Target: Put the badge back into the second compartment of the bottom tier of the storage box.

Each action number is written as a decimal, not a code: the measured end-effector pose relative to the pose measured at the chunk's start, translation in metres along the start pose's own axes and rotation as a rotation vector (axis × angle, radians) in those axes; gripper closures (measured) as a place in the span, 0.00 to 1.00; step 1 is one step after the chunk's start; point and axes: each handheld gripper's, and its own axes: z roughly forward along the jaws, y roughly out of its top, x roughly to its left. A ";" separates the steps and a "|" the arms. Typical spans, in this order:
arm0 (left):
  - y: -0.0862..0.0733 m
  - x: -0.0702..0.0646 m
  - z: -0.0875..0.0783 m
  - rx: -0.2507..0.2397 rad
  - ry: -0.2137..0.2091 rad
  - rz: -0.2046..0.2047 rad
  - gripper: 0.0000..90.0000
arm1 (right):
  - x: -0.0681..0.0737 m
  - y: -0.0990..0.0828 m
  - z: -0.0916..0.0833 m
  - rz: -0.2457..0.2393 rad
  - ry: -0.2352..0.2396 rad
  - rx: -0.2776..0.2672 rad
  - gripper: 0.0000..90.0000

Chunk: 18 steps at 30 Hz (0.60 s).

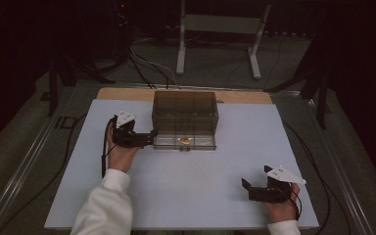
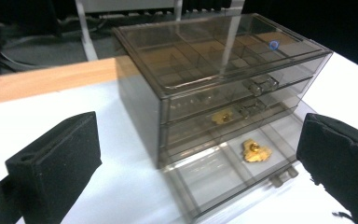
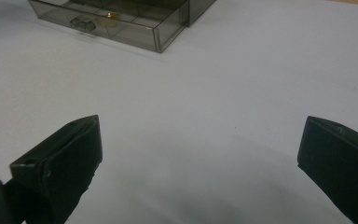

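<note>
A gold trinket (image 2: 256, 151) is lying in the pulled-out bottom drawer (image 2: 223, 179) of the smoky clear plastic drawer chest (image 1: 185, 113); I am holding my left tongs (image 1: 152, 137) beside it, my right tongs (image 1: 247, 188) well apart, both gaping empty.

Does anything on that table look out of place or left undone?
Only one thing: the bottom drawer of the smoky drawer box stands pulled out, with a small gold piece lying loose inside. Nothing looks spilled or broken.

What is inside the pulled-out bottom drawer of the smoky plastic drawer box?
A small gold piece lies in one compartment of the open bottom drawer. The drawer's rear part sits under the drawer box, blurred by tinted plastic.
</note>
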 end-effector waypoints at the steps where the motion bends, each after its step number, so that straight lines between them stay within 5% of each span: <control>1: -0.001 0.002 -0.004 -0.004 0.004 0.003 0.00 | 0.000 0.000 0.000 0.000 -0.001 0.000 0.00; 10: -0.021 0.019 -0.035 -0.008 0.033 0.045 0.00 | 0.001 0.000 0.000 -0.002 0.000 -0.004 0.00; 18: -0.051 0.029 -0.054 -0.015 0.023 0.012 0.00 | 0.003 0.001 -0.001 -0.003 0.007 -0.018 0.00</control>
